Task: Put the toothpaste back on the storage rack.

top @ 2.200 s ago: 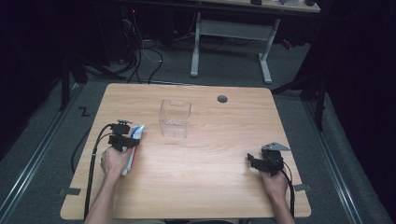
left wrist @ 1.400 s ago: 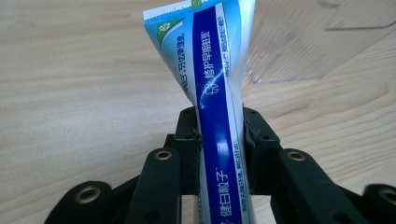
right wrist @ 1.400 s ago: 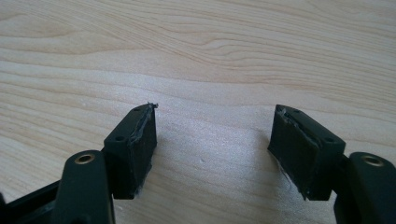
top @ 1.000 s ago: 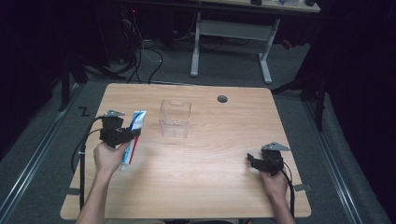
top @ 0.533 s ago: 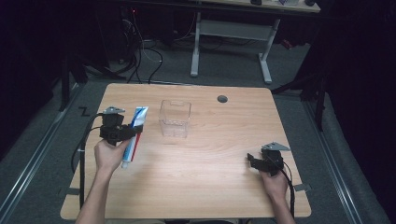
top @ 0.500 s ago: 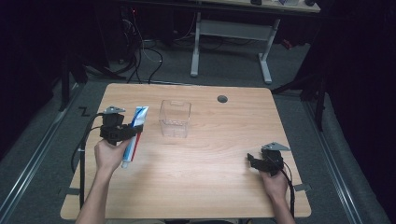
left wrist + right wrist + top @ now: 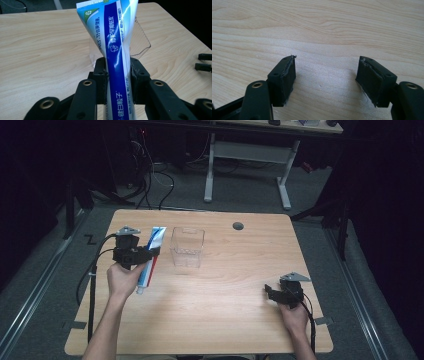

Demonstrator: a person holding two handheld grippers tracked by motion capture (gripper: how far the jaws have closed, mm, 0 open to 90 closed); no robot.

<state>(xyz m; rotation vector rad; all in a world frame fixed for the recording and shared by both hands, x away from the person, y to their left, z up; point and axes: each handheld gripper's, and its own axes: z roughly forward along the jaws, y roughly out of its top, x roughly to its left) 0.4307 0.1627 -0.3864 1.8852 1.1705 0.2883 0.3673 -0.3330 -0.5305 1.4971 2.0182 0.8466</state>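
Note:
A blue and white toothpaste tube point(image 7: 151, 255) hangs clamped in my left gripper point(image 7: 150, 252), lifted above the left side of the table, its flat crimped end pointing away from me. In the left gripper view the tube point(image 7: 113, 47) rises between both pads, which squeeze its middle. My left gripper point(image 7: 117, 72) is shut on it. Just to the right stands a clear plastic box point(image 7: 187, 248), which also shows behind the tube point(image 7: 140, 40). My right gripper point(image 7: 270, 292) rests low at the table's right front. Its jaws point(image 7: 327, 75) stand wide apart over bare wood.
The wooden table point(image 7: 225, 320) has a round grommet hole point(image 7: 238, 226) at the back. Beyond its far edge are a desk frame point(image 7: 245, 160) and floor cables point(image 7: 155, 175). The right gripper's fingertips point(image 7: 203, 62) show at the edge of the left gripper view.
My left hand has lifted the toothpaste tube and carried it toward the clear box, away from me. The right hand has stayed where it was.

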